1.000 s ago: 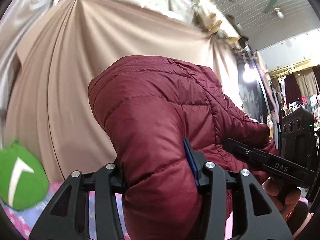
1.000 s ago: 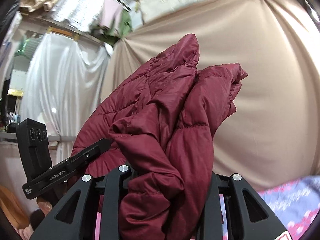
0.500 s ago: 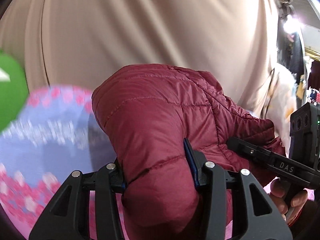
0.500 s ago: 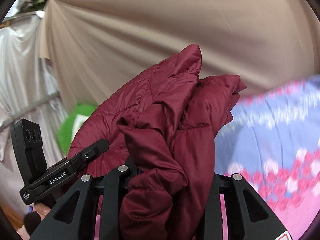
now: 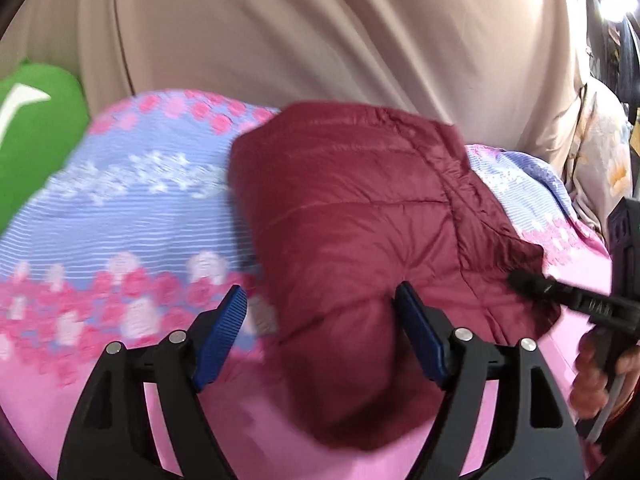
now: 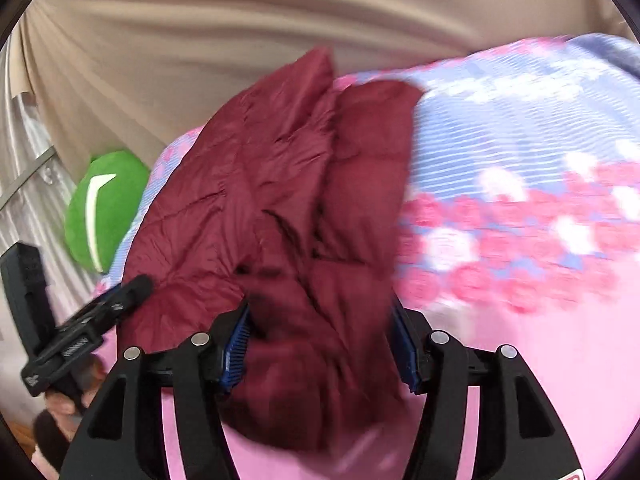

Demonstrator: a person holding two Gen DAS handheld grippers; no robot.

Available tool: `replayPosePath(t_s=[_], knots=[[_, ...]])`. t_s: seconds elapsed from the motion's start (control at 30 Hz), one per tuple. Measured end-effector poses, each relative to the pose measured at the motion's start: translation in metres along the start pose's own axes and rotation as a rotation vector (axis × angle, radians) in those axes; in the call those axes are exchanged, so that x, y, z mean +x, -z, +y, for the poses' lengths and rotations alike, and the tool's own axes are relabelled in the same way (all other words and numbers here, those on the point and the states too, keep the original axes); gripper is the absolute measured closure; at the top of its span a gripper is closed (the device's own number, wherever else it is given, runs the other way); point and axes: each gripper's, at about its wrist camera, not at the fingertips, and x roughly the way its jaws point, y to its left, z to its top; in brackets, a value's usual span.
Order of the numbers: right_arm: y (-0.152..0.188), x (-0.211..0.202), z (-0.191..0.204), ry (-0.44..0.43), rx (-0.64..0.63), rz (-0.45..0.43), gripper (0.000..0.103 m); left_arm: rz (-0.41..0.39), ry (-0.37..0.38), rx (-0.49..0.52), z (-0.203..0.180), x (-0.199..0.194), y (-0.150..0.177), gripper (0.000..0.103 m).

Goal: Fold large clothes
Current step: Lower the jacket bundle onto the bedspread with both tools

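While the left wrist view looks down over a bed, the left hand-held gripper (image 5: pixel 320 320) has its jaws opening, already spread wide. A bunched end of the maroon puffer jacket (image 5: pixel 360 216) lies between the blue pads (image 5: pixel 224 332); the right pad sits against the fabric, while the left pad stands clear of it with bedspread showing in the gap. The jacket rests as a padded heap on the floral bedspread (image 5: pixel 120 220), which is blue-striped farther off and pink close by. A green cushion (image 5: pixel 32 128) sits at the far left edge of the bed, and a beige curtain (image 5: pixel 320 40) hangs behind. At the right edge, the right hand-held gripper (image 5: pixel 532 286) reaches toward the jacket's side, with the person's fingers (image 5: pixel 588 372) wrapped around its handle.

From the right wrist view, the right hand-held gripper (image 6: pixel 320 340) is also opening its jaws, at a middling spread. Folds of the jacket (image 6: pixel 280 184) fill the space between its blue pads (image 6: pixel 236 348), and blur makes it unclear whether they press the fabric. The jacket lies on the bedspread (image 6: pixel 520 160), crumpled and partly folded over itself. The green cushion (image 6: pixel 104 208) lies beyond it on the left, before the curtain (image 6: pixel 280 20). The left hand-held gripper (image 6: pixel 134 286) appears at lower left, tip beside the jacket's edge.
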Motion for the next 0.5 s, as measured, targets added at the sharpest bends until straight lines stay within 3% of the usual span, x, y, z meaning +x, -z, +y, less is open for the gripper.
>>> replayPosePath(t_s=[0.03,0.1,0.13,0.17,0.27,0.33,0.4,0.5], knots=[[0.000,-0.013,0.000,0.021,0.001,-0.020,0.046,-0.005,-0.036,0.003,-0.001,-0.014,-0.001,0.021],[-0.001,-0.040,0.008,0.006,-0.006,-0.079,0.064,-0.007,-0.071,-0.002,-0.002,-0.032,-0.003,0.021],[-0.005,-0.047,0.015,-0.010,-0.019,-0.084,0.082,-0.004,-0.067,-0.017,-0.005,-0.041,-0.007,0.021],[-0.008,-0.053,0.030,-0.039,-0.055,-0.082,0.092,-0.001,-0.050,-0.036,-0.007,-0.046,-0.009,0.021],[-0.008,-0.051,0.058,-0.082,-0.137,-0.066,0.100,0.057,0.008,-0.096,-0.016,-0.044,-0.015,0.022],[-0.005,-0.030,0.073,-0.023,-0.209,-0.035,0.102,0.095,0.012,-0.107,-0.023,-0.033,-0.010,0.022],[-0.002,-0.009,0.070,0.030,-0.210,0.009,0.103,0.121,-0.031,-0.094,-0.028,-0.021,-0.003,0.028],[-0.002,0.008,0.045,0.084,-0.137,0.052,0.103,0.170,-0.087,-0.098,-0.028,-0.003,0.011,0.027]])
